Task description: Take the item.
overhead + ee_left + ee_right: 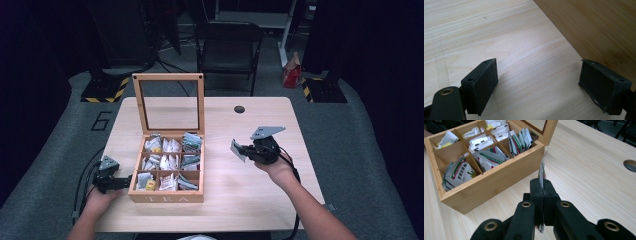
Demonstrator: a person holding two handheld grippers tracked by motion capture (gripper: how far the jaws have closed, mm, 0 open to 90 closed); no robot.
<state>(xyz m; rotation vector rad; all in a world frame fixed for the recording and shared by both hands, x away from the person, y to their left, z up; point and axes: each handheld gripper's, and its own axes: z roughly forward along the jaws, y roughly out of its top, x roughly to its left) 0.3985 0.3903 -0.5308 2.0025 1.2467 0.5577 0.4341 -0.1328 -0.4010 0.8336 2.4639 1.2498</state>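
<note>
Holding a flat foil tea sachet (542, 171) clenched in my right fingers (543, 185), I am carrying it beside the open wooden tea box (486, 186); next, lowering it on the worktop (594, 177); left fingers (484, 80) released.

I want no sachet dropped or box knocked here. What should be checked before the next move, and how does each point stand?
1. Right gripper shut on the tea sachet: ok.
2. Sachet clear of the tea box, out over the table: ok.
3. Box lid standing open: ok.
4. Left gripper open, nothing between its jaws: ok.
5. Left gripper steadying the box: cannot tell, it sits close beside the box wall.
</note>
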